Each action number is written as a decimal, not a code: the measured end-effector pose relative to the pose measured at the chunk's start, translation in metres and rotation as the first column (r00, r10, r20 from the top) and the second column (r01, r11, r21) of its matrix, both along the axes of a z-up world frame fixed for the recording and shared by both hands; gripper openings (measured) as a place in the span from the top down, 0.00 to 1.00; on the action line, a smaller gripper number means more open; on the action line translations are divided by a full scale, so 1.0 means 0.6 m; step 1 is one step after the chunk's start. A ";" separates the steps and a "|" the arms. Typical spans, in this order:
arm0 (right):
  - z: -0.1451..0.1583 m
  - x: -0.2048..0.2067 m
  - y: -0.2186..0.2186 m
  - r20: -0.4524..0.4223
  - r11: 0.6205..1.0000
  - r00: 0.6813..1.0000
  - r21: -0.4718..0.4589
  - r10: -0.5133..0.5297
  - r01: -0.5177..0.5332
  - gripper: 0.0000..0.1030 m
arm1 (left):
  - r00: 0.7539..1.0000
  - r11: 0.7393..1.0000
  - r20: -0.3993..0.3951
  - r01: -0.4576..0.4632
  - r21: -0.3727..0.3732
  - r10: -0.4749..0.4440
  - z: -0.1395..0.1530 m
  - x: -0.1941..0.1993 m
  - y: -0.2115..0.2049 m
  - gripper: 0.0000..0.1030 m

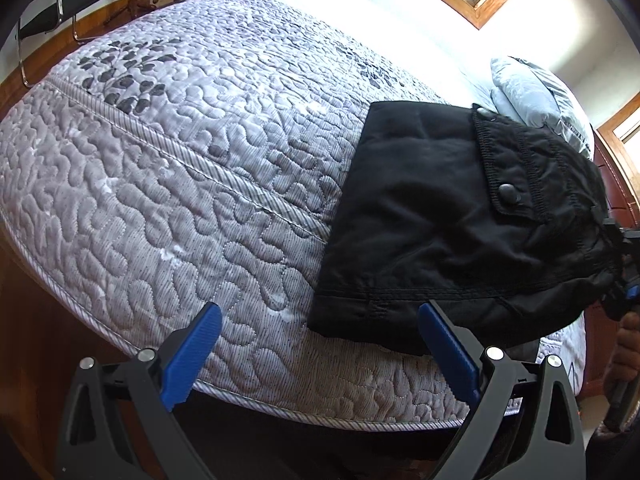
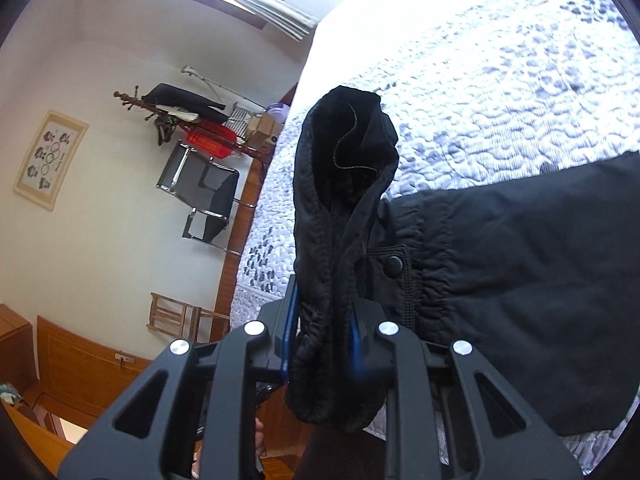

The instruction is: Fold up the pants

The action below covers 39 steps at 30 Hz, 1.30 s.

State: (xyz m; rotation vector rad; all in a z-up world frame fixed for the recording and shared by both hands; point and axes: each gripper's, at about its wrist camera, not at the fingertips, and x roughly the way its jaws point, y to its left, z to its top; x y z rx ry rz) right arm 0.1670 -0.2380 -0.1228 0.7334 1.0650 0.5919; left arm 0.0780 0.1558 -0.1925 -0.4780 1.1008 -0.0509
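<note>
Black pants (image 1: 440, 216) lie folded on the quilted grey bed (image 1: 180, 160), near its front right corner, a buttoned pocket flap (image 1: 508, 196) facing up. My left gripper (image 1: 320, 324) hovers open over the bed's front edge, its blue pads (image 1: 192, 356) apart, and the right pad sits just before the pants' near hem. At the far right edge of the left wrist view, my right gripper (image 1: 624, 276) is partly in sight at the bunched waistband. In the right wrist view my right gripper (image 2: 324, 328) is shut on that waistband (image 2: 340, 208), which stands up bunched between the fingers, lifted off the bed (image 2: 500, 80).
Grey pillows (image 1: 532, 92) lie at the bed's far right. A black chair (image 2: 200, 196), a coat rack (image 2: 176, 120) and boxes stand by the wall beyond the bed. A wooden stool (image 2: 176, 316) and wooden furniture are on the floor. A hand (image 1: 628, 344) shows at the right edge.
</note>
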 end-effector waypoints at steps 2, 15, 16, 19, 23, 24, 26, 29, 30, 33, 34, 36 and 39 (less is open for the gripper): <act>0.016 -0.004 -0.004 0.018 1.000 1.000 -0.003 0.005 -0.005 0.80 | 1.000 1.000 0.000 0.000 -0.003 0.000 0.001 -0.002 0.000 0.04; 0.071 -0.043 -0.103 0.064 0.998 0.997 -0.023 -0.050 0.052 0.81 | 0.999 0.999 0.013 0.040 -0.002 -0.040 0.011 0.001 -0.026 0.04; 0.069 -0.046 -0.117 0.062 0.998 0.996 -0.025 -0.064 0.065 0.81 | 0.999 0.999 0.012 0.048 0.001 -0.048 0.012 0.001 -0.031 0.04; 0.054 -0.052 -0.149 0.047 0.994 0.994 -0.027 -0.101 0.102 0.81 | 0.998 0.998 0.012 0.063 0.009 -0.063 0.014 -0.001 -0.042 0.04; 0.021 -0.053 -0.182 0.010 0.991 0.991 -0.026 -0.133 0.133 0.81 | 0.997 0.997 0.008 0.082 0.016 -0.082 0.017 0.000 -0.058 0.04; 0.013 -0.052 -0.186 0.000 0.990 0.990 -0.025 -0.141 0.141 0.81 | 0.996 0.996 0.009 0.090 0.018 -0.090 0.018 0.000 -0.062 0.04; -0.005 -0.051 -0.197 -0.019 0.987 0.987 -0.029 -0.159 0.158 0.81 | 0.995 0.994 0.010 0.102 0.027 -0.102 0.021 0.000 -0.069 0.04; -0.034 -0.052 -0.213 -0.044 0.983 0.982 -0.033 -0.184 0.182 0.81 | 0.992 0.992 0.011 0.122 0.041 -0.122 0.025 -0.001 -0.079 0.04; -0.046 -0.053 -0.220 -0.054 0.981 0.980 -0.037 -0.191 0.189 0.81 | 0.992 0.991 0.011 0.125 0.044 -0.126 0.026 0.000 -0.080 0.04; -0.088 -0.056 -0.236 -0.097 0.976 0.972 -0.057 -0.215 0.211 0.81 | 0.991 0.990 0.007 0.131 0.053 -0.131 0.028 0.000 -0.086 0.04; -0.099 -0.056 -0.239 -0.113 0.974 0.968 -0.060 -0.225 0.219 0.81 | 0.991 0.990 0.005 0.132 0.054 -0.133 0.028 0.001 -0.088 0.04; -0.121 -0.059 -0.245 -0.136 0.971 0.962 -0.055 -0.238 0.233 0.81 | 0.990 0.989 0.001 0.138 0.059 -0.138 0.028 0.001 -0.091 0.04; -0.147 -0.062 -0.253 -0.153 0.968 0.956 -0.040 -0.251 0.248 0.80 | 0.989 0.986 -0.004 0.151 0.069 -0.151 0.028 0.001 -0.098 0.04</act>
